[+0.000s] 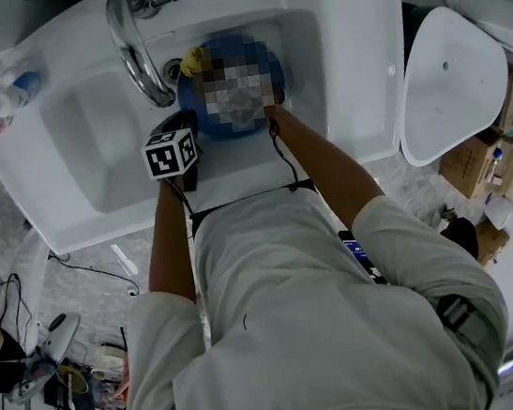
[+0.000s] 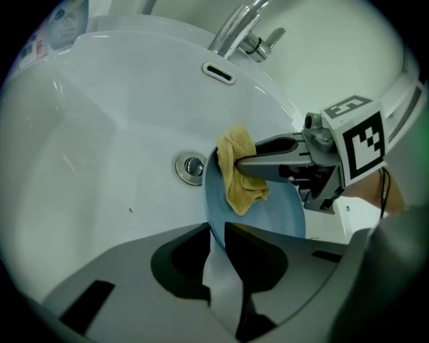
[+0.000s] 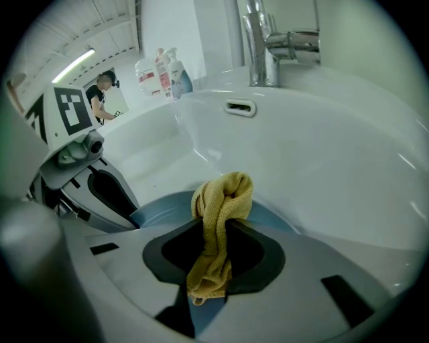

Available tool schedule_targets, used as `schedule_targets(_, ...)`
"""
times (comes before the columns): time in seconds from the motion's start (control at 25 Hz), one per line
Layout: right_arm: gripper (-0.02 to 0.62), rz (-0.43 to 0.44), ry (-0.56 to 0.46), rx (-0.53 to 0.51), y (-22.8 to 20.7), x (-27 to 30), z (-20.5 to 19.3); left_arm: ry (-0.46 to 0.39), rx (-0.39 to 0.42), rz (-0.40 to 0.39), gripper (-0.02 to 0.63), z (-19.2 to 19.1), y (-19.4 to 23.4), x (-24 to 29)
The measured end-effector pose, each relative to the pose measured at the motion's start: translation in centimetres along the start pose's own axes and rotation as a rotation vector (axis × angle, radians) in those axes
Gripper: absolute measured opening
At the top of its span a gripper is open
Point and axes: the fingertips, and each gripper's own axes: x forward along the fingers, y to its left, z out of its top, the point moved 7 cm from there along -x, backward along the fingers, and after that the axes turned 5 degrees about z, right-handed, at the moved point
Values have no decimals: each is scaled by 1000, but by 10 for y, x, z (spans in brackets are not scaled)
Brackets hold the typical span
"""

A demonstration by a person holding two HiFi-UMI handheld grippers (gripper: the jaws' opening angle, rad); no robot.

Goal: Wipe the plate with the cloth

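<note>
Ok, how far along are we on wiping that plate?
Done: the left gripper clamps the blue plate by its rim, on edge in the sink, and the right gripper grips the yellow cloth. In hand: the cloth lies against the plate's face, near its far rim. Left: the rest of the face; no view shows whether it is clean.

In the head view most of the plate (image 1: 194, 109) is lying out of sight, the right tongs (image 3: 216, 231) with it. The bottles (image 3: 163, 72) are showing too blurred to read, perhaps soap. The tap (image 2: 234, 30) is running off the top edge.
</note>
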Motion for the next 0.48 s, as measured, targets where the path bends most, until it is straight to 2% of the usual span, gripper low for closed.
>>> schedule_targets(0.48, 91, -99, 10, 99, -24, -15, -15, 12, 10, 4, 80, 1, 0, 1)
